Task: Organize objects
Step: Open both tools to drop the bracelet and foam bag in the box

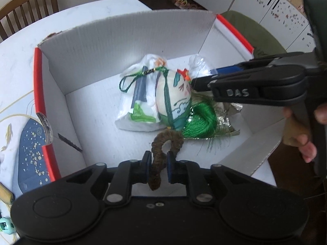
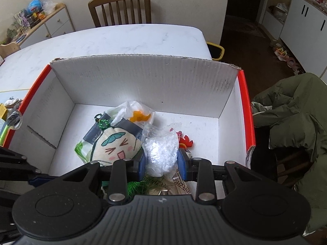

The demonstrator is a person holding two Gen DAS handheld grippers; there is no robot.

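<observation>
A white cardboard box (image 1: 122,40) with red-edged flaps stands open on the table. Inside lie a cream sachet with a drawn face (image 1: 175,94), a green tassel (image 1: 200,122) and a white printed plastic bag (image 1: 141,102). My left gripper (image 1: 158,163) is shut on a brown fuzzy loop (image 1: 163,143) over the box's near side. My right gripper (image 2: 162,163) is shut on a clear bag of white beads (image 2: 161,151), held over the box (image 2: 143,77) beside the sachet (image 2: 116,145). From the left wrist view, the right gripper (image 1: 204,77) reaches in from the right.
The box sits on a white marble table (image 2: 122,38) with a wooden chair (image 2: 120,8) behind. A green jacket (image 2: 292,112) drapes over a seat at right. A blue speckled mat (image 1: 30,149) lies left of the box. A small red toy (image 2: 186,139) lies in the box.
</observation>
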